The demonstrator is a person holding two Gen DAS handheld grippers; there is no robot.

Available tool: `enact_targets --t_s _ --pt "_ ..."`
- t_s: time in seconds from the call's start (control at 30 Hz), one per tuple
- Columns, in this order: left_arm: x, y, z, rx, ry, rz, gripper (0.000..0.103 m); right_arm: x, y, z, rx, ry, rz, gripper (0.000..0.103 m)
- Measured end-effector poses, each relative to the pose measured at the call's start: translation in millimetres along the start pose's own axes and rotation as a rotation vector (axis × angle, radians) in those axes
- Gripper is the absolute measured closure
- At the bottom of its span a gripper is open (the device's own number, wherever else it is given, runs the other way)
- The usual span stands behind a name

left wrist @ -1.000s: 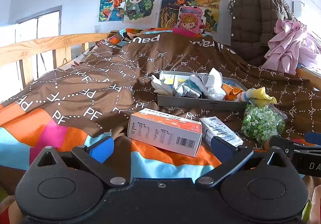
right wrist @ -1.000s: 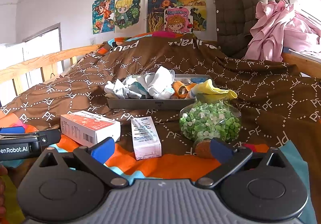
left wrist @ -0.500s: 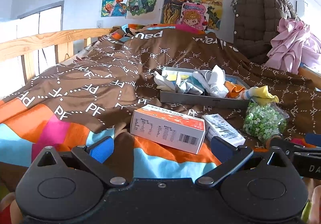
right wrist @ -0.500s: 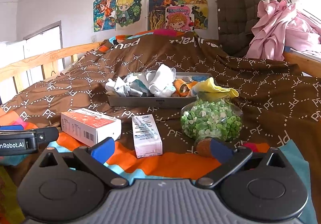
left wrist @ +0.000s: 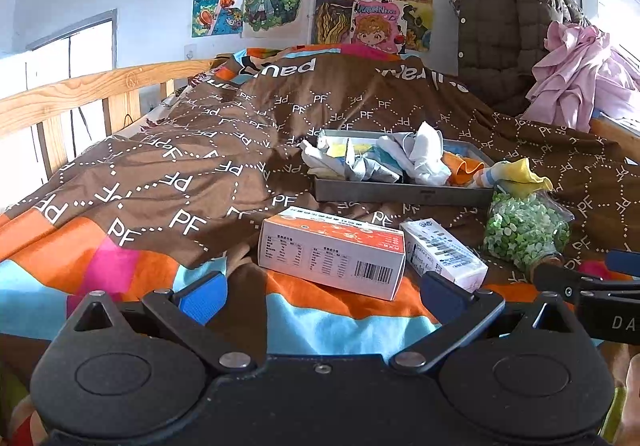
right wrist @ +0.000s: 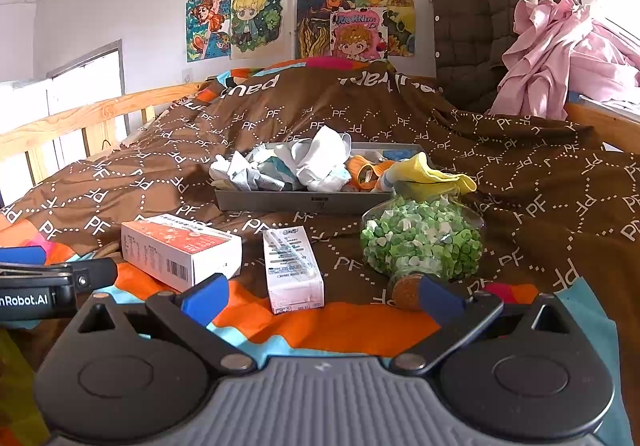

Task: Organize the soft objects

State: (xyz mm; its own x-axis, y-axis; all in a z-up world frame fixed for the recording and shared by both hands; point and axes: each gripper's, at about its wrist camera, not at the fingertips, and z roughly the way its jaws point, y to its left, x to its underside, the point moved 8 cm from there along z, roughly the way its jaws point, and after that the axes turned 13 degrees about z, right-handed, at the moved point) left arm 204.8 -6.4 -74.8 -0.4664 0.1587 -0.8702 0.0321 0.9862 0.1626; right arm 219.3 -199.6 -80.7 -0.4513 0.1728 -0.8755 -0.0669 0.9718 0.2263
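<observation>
Ahead, we see the sock pile in the grey tray on the bed, dead ahead of our right gripper, nearer than left gripper; both jaws apart, empty.

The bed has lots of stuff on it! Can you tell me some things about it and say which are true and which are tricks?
1. The gray tray holds crumpled cloths. True.
2. The glass jar of green bits stands upright. False: it lies on its side, cork toward the camera.
3. Both grippers, left gripper and right gripper, are open and hold nothing. True.
4. The orange-and-white box sits inside the tray. False: it lies on the blanket, nearer the camera than the tray.
5. The yellow cloth hangs over the tray's right end. True.
</observation>
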Motion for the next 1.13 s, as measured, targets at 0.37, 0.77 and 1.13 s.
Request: enact_targets --t_s 0.37,0.77,1.13 --pt "-0.5 -2.2 -1.0 0.016 -0.007 -0.014 0.001 -0.4 0.7 -0.4 -0.002 0.003 -0.003 0.0" --pt "-0.3 -3.3 -1.3 0.033 -0.016 -0.008 0.001 0.5 1.5 -0.2 -0.002 0.006 -0.005 0.0" --pt "1.6 -1.2 1.0 0.031 -0.009 -0.011 0.001 2.1 1.2 1.1 -0.002 0.012 -0.007 0.0"
